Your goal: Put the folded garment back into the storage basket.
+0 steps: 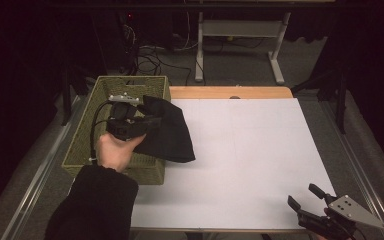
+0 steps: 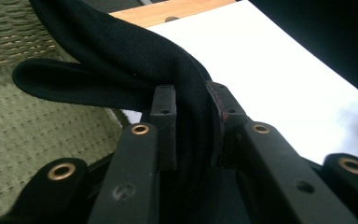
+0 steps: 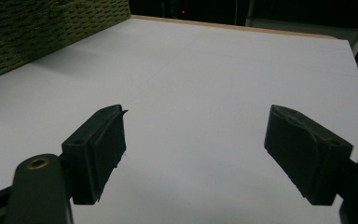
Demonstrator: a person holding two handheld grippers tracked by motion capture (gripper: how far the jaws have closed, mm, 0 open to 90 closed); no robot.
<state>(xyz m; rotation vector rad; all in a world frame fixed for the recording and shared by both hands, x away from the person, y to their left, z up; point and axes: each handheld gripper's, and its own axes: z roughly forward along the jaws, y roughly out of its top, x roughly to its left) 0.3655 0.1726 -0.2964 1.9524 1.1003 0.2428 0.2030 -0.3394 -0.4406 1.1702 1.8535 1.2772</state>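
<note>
A black cloth (image 1: pixel 169 131) hangs over the right rim of a green woven basket (image 1: pixel 85 135) at the table's left. My left gripper (image 1: pixel 147 120) is shut on a fold of it above the basket; in the left gripper view the cloth (image 2: pixel 121 60) is pinched between the two pads, at my left gripper (image 2: pixel 192 107), with the basket weave (image 2: pixel 32 140) below. My right gripper (image 1: pixel 302 196) stands open at the table's front right corner, and in the right gripper view my right gripper (image 3: pixel 193 126) has nothing between its jaws above the white sheet (image 3: pixel 205 79).
A white sheet (image 1: pixel 250 150) covers most of the wooden table (image 1: pixel 230 92). The basket's corner (image 3: pixel 42 32) shows at the far left of the right gripper view. Behind the table are a desk frame (image 1: pixel 240 30) and cables on the floor.
</note>
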